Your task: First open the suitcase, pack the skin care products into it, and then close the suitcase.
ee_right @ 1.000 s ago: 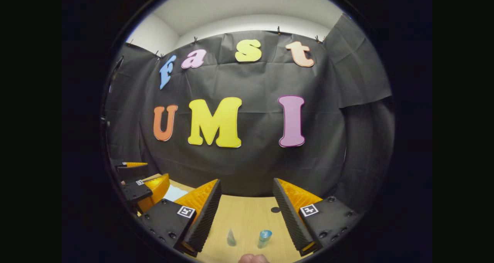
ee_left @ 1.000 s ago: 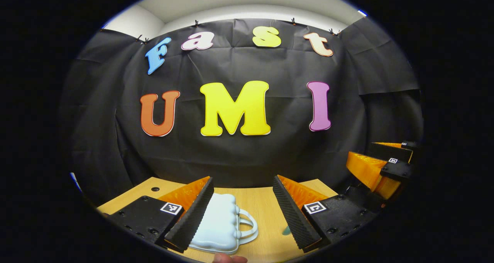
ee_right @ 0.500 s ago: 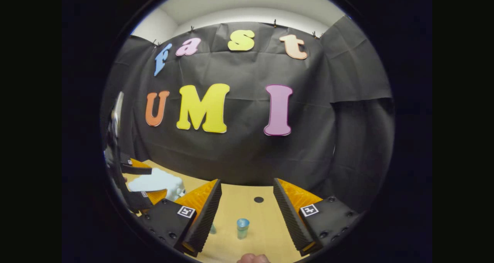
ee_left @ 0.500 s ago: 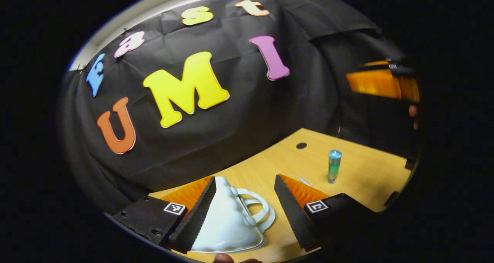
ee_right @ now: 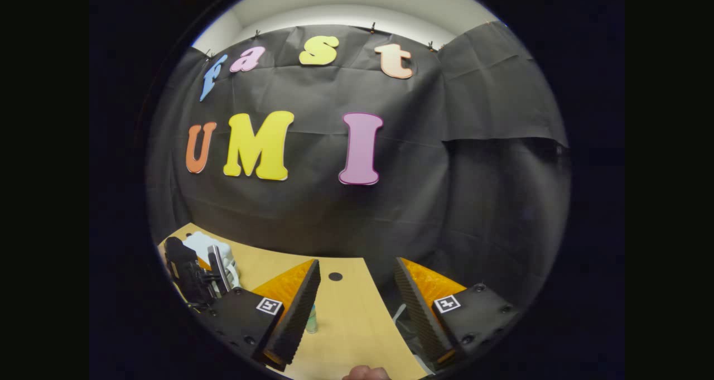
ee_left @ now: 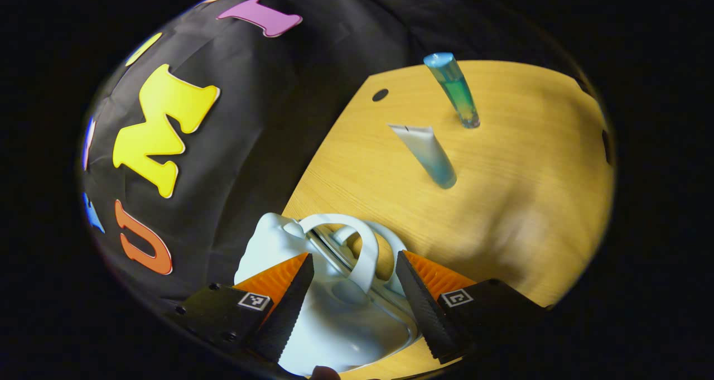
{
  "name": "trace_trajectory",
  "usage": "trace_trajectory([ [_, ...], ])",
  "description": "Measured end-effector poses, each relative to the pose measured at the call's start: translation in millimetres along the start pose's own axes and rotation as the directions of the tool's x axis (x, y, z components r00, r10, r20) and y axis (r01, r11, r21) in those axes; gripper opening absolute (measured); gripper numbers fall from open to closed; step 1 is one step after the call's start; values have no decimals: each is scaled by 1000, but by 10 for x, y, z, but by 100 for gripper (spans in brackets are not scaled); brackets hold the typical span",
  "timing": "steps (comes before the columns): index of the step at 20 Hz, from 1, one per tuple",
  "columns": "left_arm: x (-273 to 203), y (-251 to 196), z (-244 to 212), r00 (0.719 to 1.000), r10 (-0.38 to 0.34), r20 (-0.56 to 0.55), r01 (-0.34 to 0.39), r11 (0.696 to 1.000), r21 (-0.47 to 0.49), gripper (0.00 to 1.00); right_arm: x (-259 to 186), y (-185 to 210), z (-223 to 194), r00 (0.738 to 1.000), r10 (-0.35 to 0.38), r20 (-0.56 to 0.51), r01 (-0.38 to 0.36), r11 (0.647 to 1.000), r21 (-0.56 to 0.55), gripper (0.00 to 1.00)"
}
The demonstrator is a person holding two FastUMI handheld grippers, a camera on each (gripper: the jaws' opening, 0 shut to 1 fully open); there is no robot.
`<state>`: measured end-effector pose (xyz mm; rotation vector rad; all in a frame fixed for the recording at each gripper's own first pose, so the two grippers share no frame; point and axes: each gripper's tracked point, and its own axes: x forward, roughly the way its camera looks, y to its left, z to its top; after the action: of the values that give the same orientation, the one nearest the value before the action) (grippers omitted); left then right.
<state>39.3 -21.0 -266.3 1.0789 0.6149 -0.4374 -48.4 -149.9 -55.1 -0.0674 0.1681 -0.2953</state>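
Left gripper (ee_left: 354,290) fingers wide apart astride small pale-blue plastic suitcase (ee_left: 334,307), its looped handle between them, right gripper (ee_right: 357,296) wide, holding nothing.

On the table (ee_left: 524,201) the suitcase (ee_left: 334,307) lay between the left gripper (ee_left: 354,307) fingers, with tube (ee_left: 427,154) and bottle (ee_left: 454,90) standing well beyond.

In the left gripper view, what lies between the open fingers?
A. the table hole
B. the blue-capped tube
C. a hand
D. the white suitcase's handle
D: the left gripper stands open over the white suitcase, its handle between the fingers.
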Motion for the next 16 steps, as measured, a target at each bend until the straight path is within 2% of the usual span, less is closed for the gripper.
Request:
trace_trajectory([
  [2,95,4,2,1000,6,-20,-6,999,38,94,-35,-65,-29,1000,-21,-7,21,1000,4,80],
  [4,181,-16,-13,998,5,-63,0,997,80,87,-90,-105,-51,999,-36,-10,36,999,0,80],
  [6,237,-73,-46,995,-9,-100,21,993,116,82,-128,-134,-83,999,-45,-17,45,999,-3,80],
  [7,267,-94,-63,993,-18,-114,32,991,128,82,-149,-152,-86,999,-52,-18,52,999,-2,80],
  [8,291,-47,-45,992,-3,-129,22,989,149,27,-243,-207,-134,997,-77,-31,78,997,14,80],
  [13,146,105,-10,995,40,-94,-30,995,100,17,-255,-71,-91,998,-58,-19,58,998,13,79],
  [16,-95,412,66,995,94,-27,-93,995,21,12,-254,91,-56,1000,-24,-7,24,1000,7,80],
])
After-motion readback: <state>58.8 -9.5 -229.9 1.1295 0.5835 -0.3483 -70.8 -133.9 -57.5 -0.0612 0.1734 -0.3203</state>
